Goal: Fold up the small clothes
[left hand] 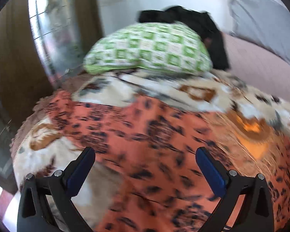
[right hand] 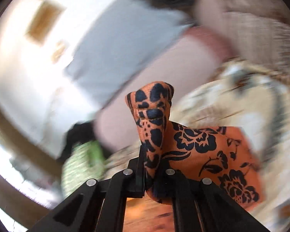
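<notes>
The orange cloth [left hand: 154,135] lies spread on the blanket [left hand: 203,94] near the pillow [left hand: 148,48]. The right gripper [right hand: 152,154] pinches one corner; the left gripper [left hand: 145,162] hovers wide, empty. Carry that corner across smoothly, then lay edges even.

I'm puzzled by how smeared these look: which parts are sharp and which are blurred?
Left wrist view: everything smears except the open left gripper; glare whitens the far wall. Right wrist view: the orange floral cloth pinched in the right gripper stays sharp, the room streaks.
</notes>
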{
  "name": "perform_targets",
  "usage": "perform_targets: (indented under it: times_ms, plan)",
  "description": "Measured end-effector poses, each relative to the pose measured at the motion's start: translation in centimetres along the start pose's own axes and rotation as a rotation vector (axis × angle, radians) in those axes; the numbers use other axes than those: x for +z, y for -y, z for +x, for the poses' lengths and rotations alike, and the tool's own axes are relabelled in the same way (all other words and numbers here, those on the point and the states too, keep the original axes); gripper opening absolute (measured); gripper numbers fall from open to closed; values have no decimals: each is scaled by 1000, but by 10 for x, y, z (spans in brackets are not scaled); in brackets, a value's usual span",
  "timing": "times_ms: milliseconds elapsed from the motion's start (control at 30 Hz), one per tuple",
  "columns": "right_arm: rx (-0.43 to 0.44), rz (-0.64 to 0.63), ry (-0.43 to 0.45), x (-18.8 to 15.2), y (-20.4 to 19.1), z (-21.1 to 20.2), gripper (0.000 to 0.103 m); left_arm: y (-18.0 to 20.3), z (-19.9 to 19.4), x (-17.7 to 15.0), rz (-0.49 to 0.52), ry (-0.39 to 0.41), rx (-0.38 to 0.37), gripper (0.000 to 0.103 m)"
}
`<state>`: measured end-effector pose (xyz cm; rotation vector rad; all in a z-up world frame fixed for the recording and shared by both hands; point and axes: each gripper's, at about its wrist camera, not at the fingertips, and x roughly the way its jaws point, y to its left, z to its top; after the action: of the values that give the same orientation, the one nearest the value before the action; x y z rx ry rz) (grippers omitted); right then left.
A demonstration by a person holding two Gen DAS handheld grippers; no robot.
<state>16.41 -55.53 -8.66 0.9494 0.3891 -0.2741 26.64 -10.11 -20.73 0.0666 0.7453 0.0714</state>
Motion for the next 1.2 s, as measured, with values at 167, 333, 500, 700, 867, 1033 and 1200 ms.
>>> perform_targets:
  times_ms: [167,333,500,700,867,1033,1200]
  plan:
    - [124,-51,-125,-96,-92,60,5,-69,10,15,-142,-23,59,103]
    - [88,-79,-294,-203,-130,142,7,-116,24,17,-245,-74,97,103]
    - [69,-132,-531,-284,-135,205,88,-127,33,19,-255,-103,104,103]
    - [248,-208,-599,-293,-155,185,93,-119,31,20,-255,-115,60,103]
    - [329,-252,-472,-244,-140,108,91,-103,26,19,-247,-118,-10,103]
    - [117,-193,-324,-214,-76,51,74,-63,37,12,-169,-151,-184,103]
    - [-29,13,-224,-185,17,13,38,-14,53,2,-19,-189,-238,86]
